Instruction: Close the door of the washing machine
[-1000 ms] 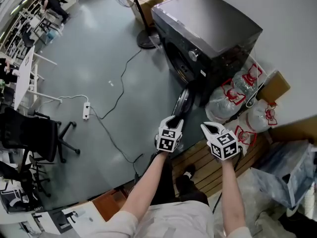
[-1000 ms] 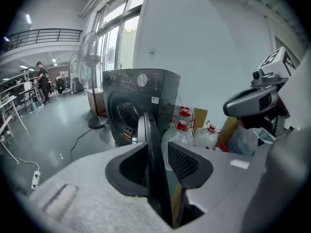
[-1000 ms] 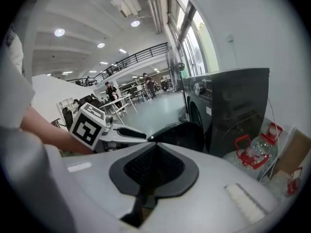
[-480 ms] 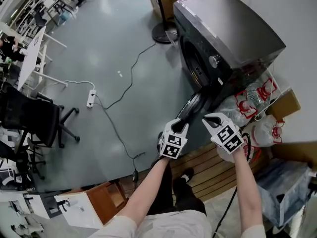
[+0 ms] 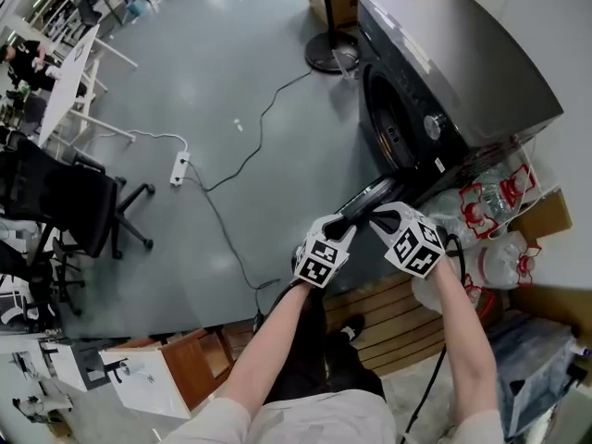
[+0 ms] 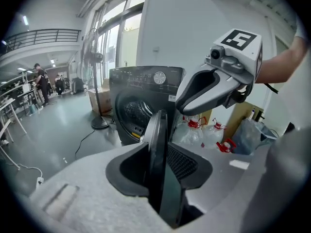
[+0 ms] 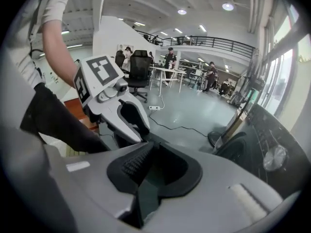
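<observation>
In the head view a dark grey front-loading washing machine (image 5: pixel 462 63) stands at the upper right on the grey floor (image 5: pixel 231 81). Its round dark door (image 5: pixel 365 195) hangs wide open, swung out toward the person. Both tools sit at the door's free edge: the left tool (image 5: pixel 340 222) on the side away from the wall and the right tool (image 5: pixel 377 214) just beside it on the wall side. Clear water bottles with red handles (image 5: pixel 490 197) crowd the machine's right flank. A wooden slatted pallet (image 5: pixel 388 317) lies under the person's arms. A white power strip (image 5: pixel 179 166) rests on the floor well apart to the left.

In the left gripper view the door's rim stands edge-on between the left tool's jaws. They have just been opening and sit moderately wide. The ribbed right pad (image 6: pixel 183 161) shows clear of the rim. The machine's open drum lies straight beyond, and the right tool reaches in from the upper right.

In the right gripper view the right tool's jaws have just been opening and stand narrowly apart. A dark surface fills the slit, but whether that is the door cannot be told. The left tool is just ahead, and the machine is at the right edge.
</observation>
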